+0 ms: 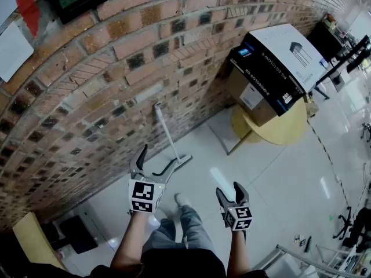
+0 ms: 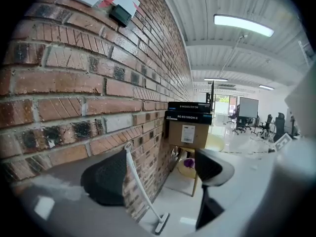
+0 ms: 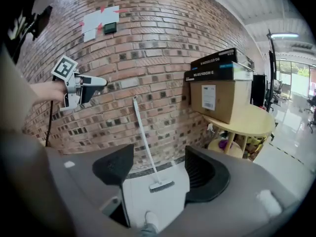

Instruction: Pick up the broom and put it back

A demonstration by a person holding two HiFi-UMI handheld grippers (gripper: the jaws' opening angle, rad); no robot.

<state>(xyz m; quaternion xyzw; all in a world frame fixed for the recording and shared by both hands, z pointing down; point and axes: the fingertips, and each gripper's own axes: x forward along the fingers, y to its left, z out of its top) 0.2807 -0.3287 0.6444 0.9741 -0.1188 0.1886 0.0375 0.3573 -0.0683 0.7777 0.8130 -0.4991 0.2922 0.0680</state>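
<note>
Jaws apart — empty | left gripper forward, higher | right gripper lower

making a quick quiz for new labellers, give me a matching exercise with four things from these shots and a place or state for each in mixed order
Things:
1. broom
2. cardboard box
3. round table
4. left gripper

Places or states:
A. open, nothing between its jaws
B. leaning against the brick wall
C. yellow top, standing close to the wall
D. resting on the round table

Pairs: 1-B, 2-D, 3-C, 4-A
</note>
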